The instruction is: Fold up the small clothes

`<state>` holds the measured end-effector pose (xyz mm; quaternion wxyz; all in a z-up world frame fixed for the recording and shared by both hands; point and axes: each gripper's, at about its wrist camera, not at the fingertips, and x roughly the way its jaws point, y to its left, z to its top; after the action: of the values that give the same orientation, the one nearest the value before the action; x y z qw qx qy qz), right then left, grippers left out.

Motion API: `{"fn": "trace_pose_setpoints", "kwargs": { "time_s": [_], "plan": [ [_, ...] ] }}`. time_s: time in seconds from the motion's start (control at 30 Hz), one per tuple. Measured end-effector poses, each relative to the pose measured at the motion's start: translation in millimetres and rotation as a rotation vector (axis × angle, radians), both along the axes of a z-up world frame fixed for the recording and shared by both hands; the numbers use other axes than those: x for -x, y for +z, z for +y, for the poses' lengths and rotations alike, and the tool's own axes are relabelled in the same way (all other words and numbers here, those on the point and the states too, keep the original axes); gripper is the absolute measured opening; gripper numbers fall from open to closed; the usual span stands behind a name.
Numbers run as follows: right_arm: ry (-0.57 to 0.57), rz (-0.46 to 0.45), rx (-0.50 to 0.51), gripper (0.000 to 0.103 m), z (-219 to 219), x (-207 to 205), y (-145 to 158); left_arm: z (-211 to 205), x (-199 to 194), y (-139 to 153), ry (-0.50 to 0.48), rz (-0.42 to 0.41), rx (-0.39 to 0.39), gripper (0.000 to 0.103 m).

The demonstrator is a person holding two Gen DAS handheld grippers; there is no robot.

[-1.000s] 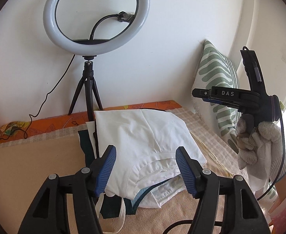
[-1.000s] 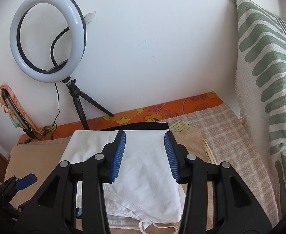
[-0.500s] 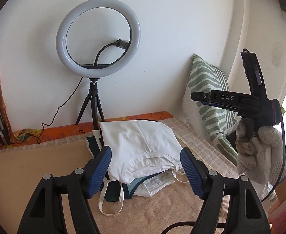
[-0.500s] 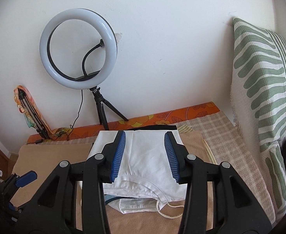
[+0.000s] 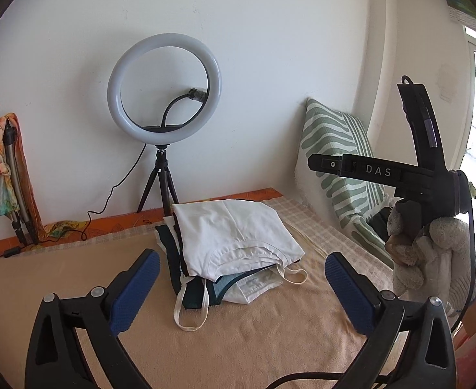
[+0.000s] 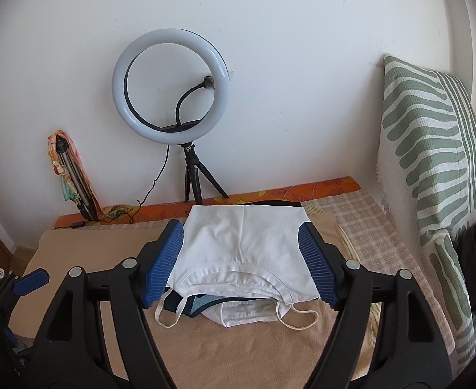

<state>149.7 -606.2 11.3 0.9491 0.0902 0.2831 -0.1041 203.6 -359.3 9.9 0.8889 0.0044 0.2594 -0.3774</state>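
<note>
Folded clothes (image 5: 231, 243) on tan blanket (image 5: 254, 340), ring light (image 5: 164, 87) behind.

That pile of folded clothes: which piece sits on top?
The white garment sits on top, lying flat, folded and widest. The dark teal piece and other pale pieces only peek out from beneath its edges.

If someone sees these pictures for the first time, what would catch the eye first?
Probably the ring light on its small tripod, standing against the white wall at the back. Next, the pile of folded clothes on the tan blanket, white shirt on top, with loose straps hanging out at the front. The green striped pillow leans in the right corner, and both grippers, left gripper and right gripper, are open and empty.
</note>
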Motion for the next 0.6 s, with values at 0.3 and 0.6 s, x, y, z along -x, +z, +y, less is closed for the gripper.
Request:
{"fn": "trace_pose_setpoints", "kwargs": {
  "time_s": [0.3,0.6],
  "plan": [
    [-0.009,-0.022,0.073,0.103,28,23,-2,13,19,-11,0.032,0.028,-0.04,0.103],
    [-0.029,-0.003,0.138,0.103,55,41,-13,38,29,-17,0.11,0.084,-0.054,0.103]
  ]
}}
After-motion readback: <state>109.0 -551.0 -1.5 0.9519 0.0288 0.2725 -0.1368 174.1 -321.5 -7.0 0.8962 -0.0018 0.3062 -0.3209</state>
